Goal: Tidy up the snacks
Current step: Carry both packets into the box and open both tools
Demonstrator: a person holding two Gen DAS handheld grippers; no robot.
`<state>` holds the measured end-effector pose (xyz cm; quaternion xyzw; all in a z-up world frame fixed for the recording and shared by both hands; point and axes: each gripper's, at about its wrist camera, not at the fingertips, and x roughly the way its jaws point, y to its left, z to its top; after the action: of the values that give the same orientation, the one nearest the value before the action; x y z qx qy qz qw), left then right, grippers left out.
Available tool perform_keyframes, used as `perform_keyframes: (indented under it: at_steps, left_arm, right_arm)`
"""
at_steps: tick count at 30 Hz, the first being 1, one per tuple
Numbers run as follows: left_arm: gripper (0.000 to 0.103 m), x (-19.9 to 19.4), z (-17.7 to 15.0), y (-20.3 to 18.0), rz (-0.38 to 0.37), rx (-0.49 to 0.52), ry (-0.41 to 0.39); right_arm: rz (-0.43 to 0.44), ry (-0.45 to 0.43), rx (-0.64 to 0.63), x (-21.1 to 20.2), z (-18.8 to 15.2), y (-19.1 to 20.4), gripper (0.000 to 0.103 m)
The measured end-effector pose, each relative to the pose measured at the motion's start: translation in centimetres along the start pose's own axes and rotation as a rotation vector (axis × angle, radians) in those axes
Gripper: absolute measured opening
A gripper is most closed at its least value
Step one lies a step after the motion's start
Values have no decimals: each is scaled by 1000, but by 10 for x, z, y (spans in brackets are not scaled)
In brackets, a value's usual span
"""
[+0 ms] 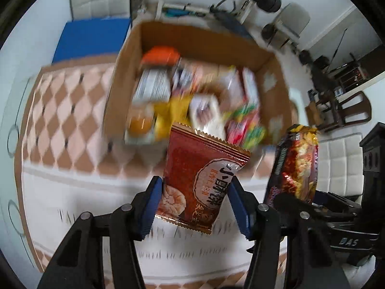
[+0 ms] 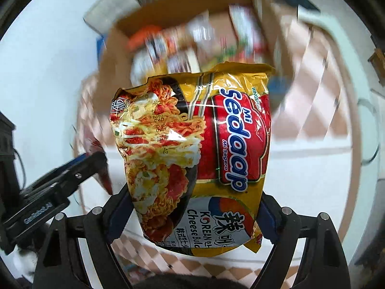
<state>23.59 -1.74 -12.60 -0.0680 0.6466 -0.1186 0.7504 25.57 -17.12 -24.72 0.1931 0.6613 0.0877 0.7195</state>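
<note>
1. Your left gripper (image 1: 193,201) pinches a red snack packet (image 1: 201,180) between its blue pads (image 1: 151,207), one pad on each side edge. The packet stands nearly upright and hangs above the tablecloth.
2. Your right gripper (image 2: 192,219) is closed on a yellow and red noodle packet (image 2: 192,159) (the print reads "Mi Sedaap"). It holds the packet by its lower part, with the top end pointing away from the camera.
3. In the left view the noodle packet (image 1: 297,163) hangs just to the right of the red one, apart from it.
4. Beyond both packets stands an open cardboard box (image 1: 125,77) on the checkered tablecloth (image 1: 62,110). Many snack packs (image 1: 192,96) lie inside, too blurred to name.
</note>
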Motion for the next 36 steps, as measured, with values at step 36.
perform_keyframes:
  at_steps: [36]
  left_arm:
    - [92,116,187,-5,117,-32,141]
  right_arm:
    - [-247,15,-43,59,227,-8,94]
